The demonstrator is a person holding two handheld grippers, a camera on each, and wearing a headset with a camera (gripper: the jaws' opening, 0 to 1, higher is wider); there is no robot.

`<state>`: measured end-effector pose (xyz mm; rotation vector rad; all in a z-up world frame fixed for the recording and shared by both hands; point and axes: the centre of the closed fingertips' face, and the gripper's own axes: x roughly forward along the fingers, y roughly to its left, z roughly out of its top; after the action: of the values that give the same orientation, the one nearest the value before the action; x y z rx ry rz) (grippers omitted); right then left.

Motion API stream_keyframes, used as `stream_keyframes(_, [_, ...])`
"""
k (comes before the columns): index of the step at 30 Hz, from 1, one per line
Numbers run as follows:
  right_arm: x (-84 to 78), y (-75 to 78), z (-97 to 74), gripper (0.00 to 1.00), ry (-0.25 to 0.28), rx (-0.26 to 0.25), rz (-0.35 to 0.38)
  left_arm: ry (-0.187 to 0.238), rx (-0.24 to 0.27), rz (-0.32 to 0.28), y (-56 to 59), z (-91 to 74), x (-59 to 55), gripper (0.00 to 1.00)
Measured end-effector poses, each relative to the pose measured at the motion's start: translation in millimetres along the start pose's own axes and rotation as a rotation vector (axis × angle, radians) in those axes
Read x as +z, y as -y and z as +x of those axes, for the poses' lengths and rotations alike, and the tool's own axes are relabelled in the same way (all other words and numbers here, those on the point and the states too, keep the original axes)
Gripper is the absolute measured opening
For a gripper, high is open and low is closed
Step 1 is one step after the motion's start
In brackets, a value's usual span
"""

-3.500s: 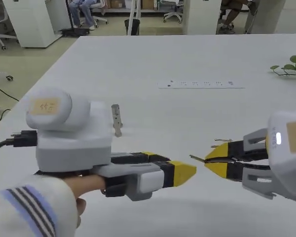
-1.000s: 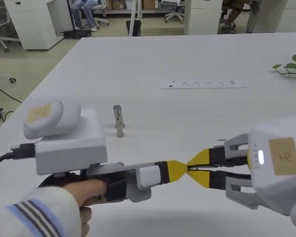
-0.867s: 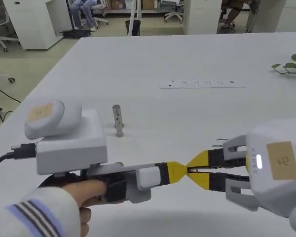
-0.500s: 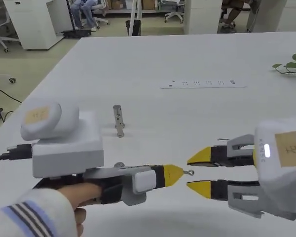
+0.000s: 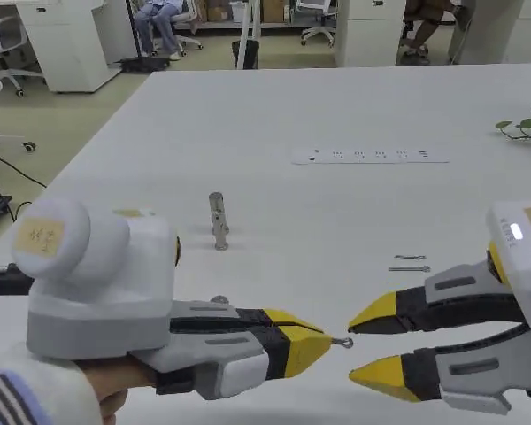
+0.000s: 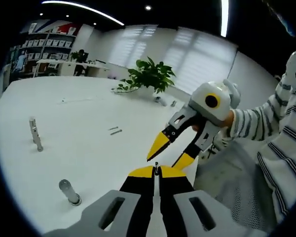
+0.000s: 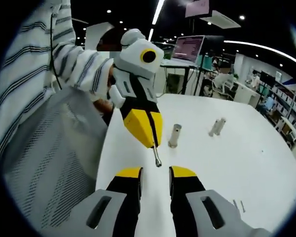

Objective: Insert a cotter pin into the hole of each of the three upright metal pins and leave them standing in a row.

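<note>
Left tongs have the cotter pin, right tongs are open

On the near side of the far upright pin, my left tongs pinch the cotter pin with its loop end sticking out, and a second upright pin stands just behind them. Right of that far pin my right tongs hang with jaws apart, and two spare cotter pins lie on the bench.

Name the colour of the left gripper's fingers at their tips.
The left gripper has yellow tips, black behind them; clearest in the head view.
</note>
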<state>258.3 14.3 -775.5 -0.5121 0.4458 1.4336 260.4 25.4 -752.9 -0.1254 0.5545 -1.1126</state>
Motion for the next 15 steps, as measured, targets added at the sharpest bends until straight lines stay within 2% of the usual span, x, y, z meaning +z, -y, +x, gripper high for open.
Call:
stream_keyframes(3, [0.0,-6.5,0.5,0.21,0.000,0.031,0.006,-0.020,-0.036,0.079,8.9,-0.1,1.9,0.00])
stream_keyframes(5, [-1.3,-10.5,0.8,0.20,-0.009,0.049,0.001,-0.026,-0.056,0.105,14.1,-0.5,2.6,0.00])
stream_keyframes(11, [-4.0,-20.6,2.1,0.11,-0.025,0.101,0.019,-0.042,-0.094,0.116,19.9,-0.1,0.0,0.00])
stream_keyframes(15, [-2.0,-26.3,2.7,0.10,-0.018,0.126,0.022,-0.056,-0.104,0.143,21.8,-0.2,-4.3,0.00])
